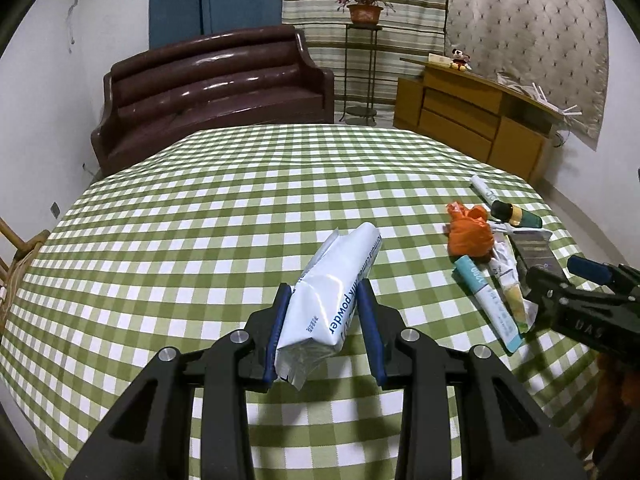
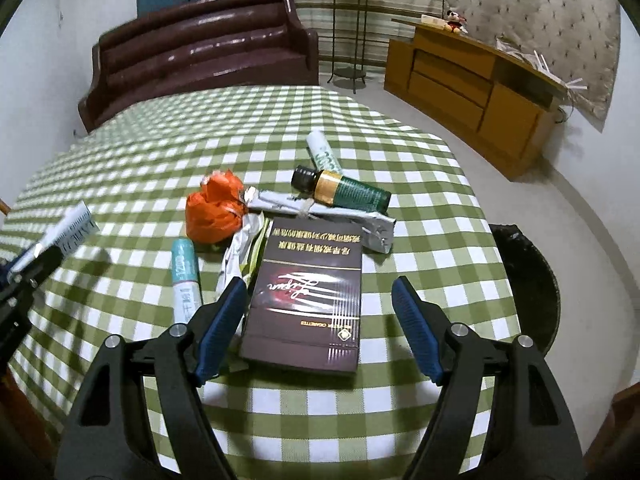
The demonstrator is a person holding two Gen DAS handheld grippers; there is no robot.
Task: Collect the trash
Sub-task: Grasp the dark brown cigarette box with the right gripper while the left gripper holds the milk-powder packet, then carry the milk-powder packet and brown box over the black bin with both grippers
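Left wrist view: the left gripper (image 1: 326, 300) sits at lower centre of the frame, its blue pads clamped on a white milk powder packet (image 1: 332, 296) that sticks out toward frame centre above the green-checked tablecloth (image 1: 200, 220). At right of frame lies a trash cluster: an orange crumpled bag (image 1: 470, 234), a teal-and-white tube (image 1: 488, 304) below it, a dark green bottle (image 1: 516, 214) with a gold band above, and a white tube (image 1: 482, 188) at the cluster's upper edge. The right gripper (image 1: 560, 276) enters from the right edge, over the near end of that cluster; its jaw state cannot be told from here. Upper frame: a dark red sofa (image 1: 212, 92), a potted plant (image 1: 364, 10) on a stand, a wooden cabinet (image 1: 472, 116). Right wrist view: the right gripper (image 2: 320, 292) occupies lower centre, jaws spread wide and gripping nothing. A dark maroon cigarette box (image 2: 304, 300) lies flat on the cloth between the pads, close against the left pad, with a clear gap to the right one. Behind it, at frame centre: the orange bag (image 2: 214, 216), a silver foil wrapper (image 2: 320, 216), the green bottle (image 2: 344, 192) lying across it, the white tube (image 2: 324, 152) behind. The teal tube (image 2: 186, 276) lies left of the box. The left gripper (image 2: 24, 280) with its packet (image 2: 60, 232) shows at the left edge. A black bin (image 2: 528, 280) stands at right, beyond the table edge.
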